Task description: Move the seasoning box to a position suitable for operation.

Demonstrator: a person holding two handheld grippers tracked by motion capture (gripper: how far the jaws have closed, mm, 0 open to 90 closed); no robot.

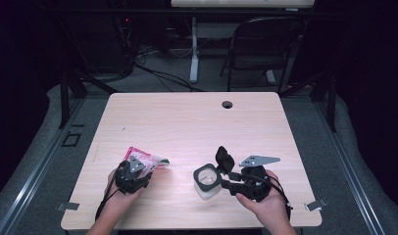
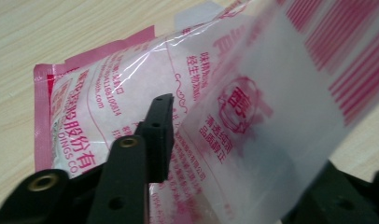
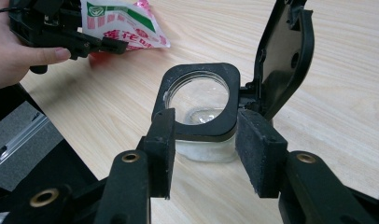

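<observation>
Between the jaws of the left gripper (image 2: 234, 154) a red-and-white printed packet (image 2: 131, 98) is caught: one black pad is laid flat on its clear printed face, while the other jaw is hidden behind a raised, blurred flap of the same packet, so a grip is suggested, though contact on the far side cannot be told. The packet is seen lying on the light wooden table (image 1: 187, 122), its sealed pink edge pointing away from the jaws. In the high view the left gripper (image 1: 133, 172) is held low at the near left of the table, with the packet (image 1: 149, 159) projecting from it toward the centre. The jaws of the right gripper (image 3: 208, 149) are set on either side of a small clear jar (image 3: 204, 116) with a black square collar; both pads are placed against the collar's sides, and the jar is thus gripped. Its hinged black lid (image 3: 283, 56) is stood open, tilted upward behind the collar. In the high view the jar (image 1: 207, 180) is placed near the table's front edge, right of centre, well apart from the packet, with the right gripper (image 1: 225, 180) just beside it and a hand (image 1: 265, 203) wrapped round the gripper's body.
</observation>
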